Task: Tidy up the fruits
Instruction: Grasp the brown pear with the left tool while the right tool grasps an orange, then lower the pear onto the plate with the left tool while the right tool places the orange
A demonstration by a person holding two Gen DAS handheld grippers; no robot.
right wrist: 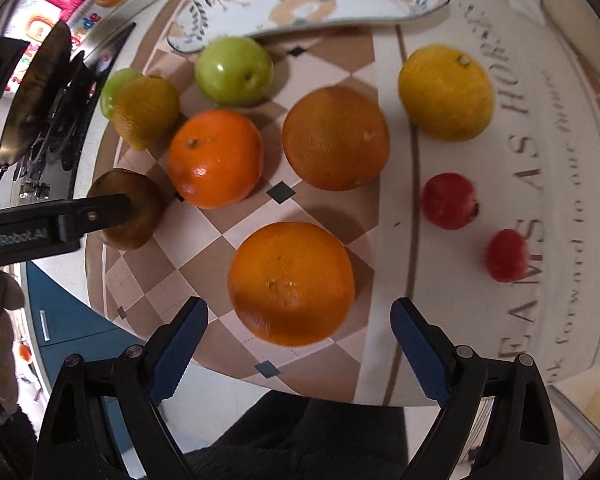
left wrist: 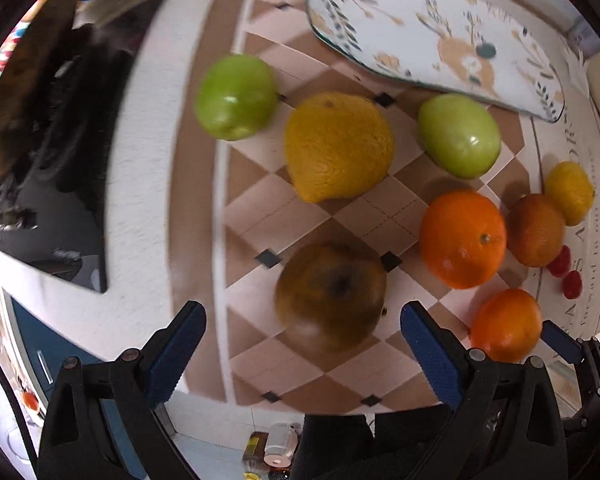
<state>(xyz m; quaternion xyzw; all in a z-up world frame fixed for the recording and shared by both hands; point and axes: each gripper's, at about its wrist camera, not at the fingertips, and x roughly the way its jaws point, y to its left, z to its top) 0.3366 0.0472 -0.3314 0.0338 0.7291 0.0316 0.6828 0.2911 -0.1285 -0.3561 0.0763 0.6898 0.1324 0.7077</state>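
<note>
Fruits lie on a checkered mat (left wrist: 260,216). My left gripper (left wrist: 302,354) is open, its blue pads either side of a brown, bruised fruit (left wrist: 332,296) just ahead, apart from it. Beyond lie a yellow lemon (left wrist: 336,146), two green apples (left wrist: 236,96) (left wrist: 458,134) and an orange (left wrist: 462,238). My right gripper (right wrist: 300,350) is open around the near side of an orange (right wrist: 290,282), not touching it. Further off are a second orange (right wrist: 214,158), a dull orange (right wrist: 335,138), a lemon (right wrist: 446,92) and two small red fruits (right wrist: 448,200) (right wrist: 506,255).
A floral oval plate (left wrist: 432,36) lies at the back of the mat. A black induction hob (left wrist: 72,152) with a dark pan (left wrist: 24,92) is at the left. The counter's front edge runs just under both grippers. The left gripper's finger (right wrist: 80,216) shows beside the brown fruit (right wrist: 136,208).
</note>
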